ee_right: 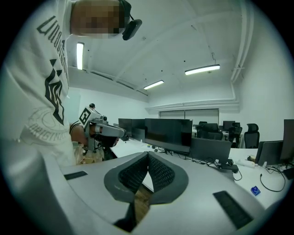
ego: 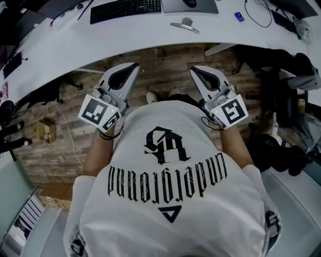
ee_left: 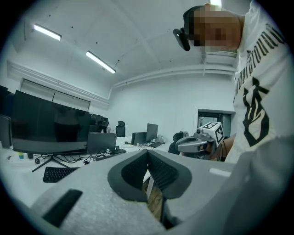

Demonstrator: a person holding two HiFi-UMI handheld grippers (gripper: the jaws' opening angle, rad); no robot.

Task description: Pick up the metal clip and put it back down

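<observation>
The metal clip [ego: 185, 24], silver with a round top, lies on the white desk [ego: 150, 35] beyond both grippers. My left gripper [ego: 133, 67] and right gripper [ego: 193, 69] are held close to the person's chest, short of the desk edge and over the wooden floor. In the left gripper view the left gripper's [ee_left: 147, 152] dark pads meet at the tips with nothing between them. The right gripper's [ee_right: 148, 154] pads likewise touch, empty. Each gripper view shows the other gripper off to the side. The clip does not show in either gripper view.
A black keyboard [ego: 125, 9] and a monitor base [ego: 189, 5] sit at the desk's back, a small blue object [ego: 239, 16] and cables to the right. Black office chairs [ego: 286, 75] stand on the right. A cardboard box [ego: 46, 129] rests on the floor at left.
</observation>
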